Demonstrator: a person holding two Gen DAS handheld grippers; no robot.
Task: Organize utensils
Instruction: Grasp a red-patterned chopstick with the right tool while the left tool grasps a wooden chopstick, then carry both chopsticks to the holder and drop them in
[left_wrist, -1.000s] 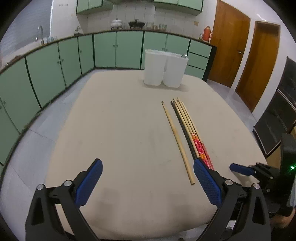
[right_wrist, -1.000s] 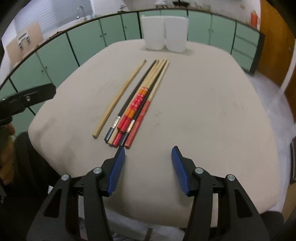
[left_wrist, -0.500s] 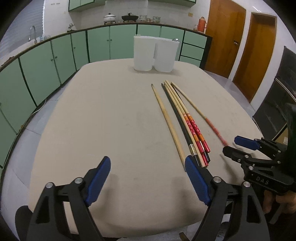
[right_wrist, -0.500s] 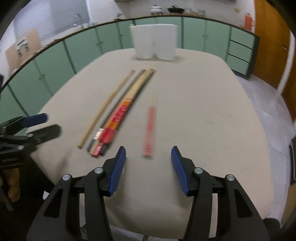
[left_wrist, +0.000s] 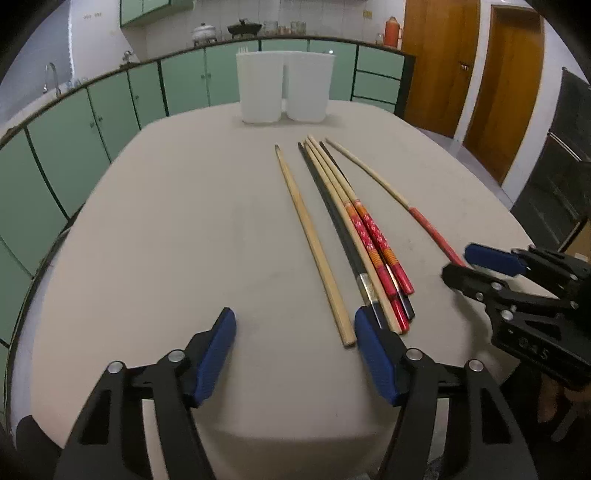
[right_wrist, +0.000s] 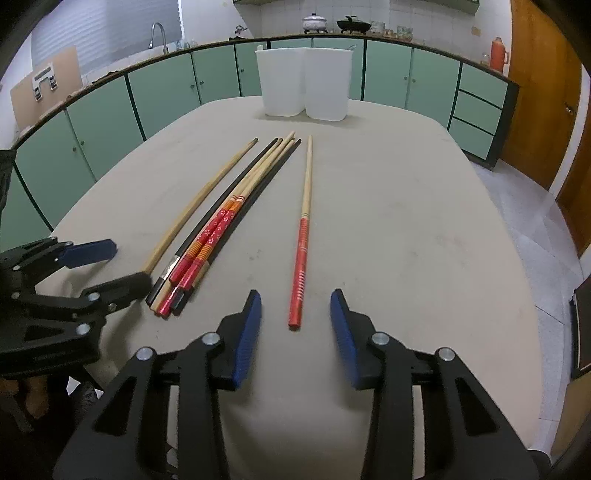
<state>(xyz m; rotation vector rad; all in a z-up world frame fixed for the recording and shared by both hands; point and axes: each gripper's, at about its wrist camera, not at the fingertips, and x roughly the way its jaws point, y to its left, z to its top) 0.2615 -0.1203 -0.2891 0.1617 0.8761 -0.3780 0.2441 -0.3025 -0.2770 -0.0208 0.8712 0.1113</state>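
Several chopsticks lie lengthwise on the beige table (left_wrist: 166, 229). A plain wooden chopstick (left_wrist: 314, 243) lies left of a tight bundle of black and red-handled chopsticks (left_wrist: 364, 236). One red-handled chopstick (right_wrist: 303, 229) lies apart on the right, its red end between the fingers of my right gripper (right_wrist: 295, 321), which is open. My left gripper (left_wrist: 295, 343) is open and empty, just short of the plain stick's near end. Two white holders (left_wrist: 284, 86) stand side by side at the far edge.
Green cabinets (left_wrist: 92, 125) run behind and to the left of the table. Wooden doors (left_wrist: 465, 62) are at the right. The right gripper (left_wrist: 517, 291) shows in the left wrist view beside the table's right edge.
One red-handled chopstick has been drawn out of the bundle to the right and now lies apart. Both grippers have moved closer over the table, the left one narrower.
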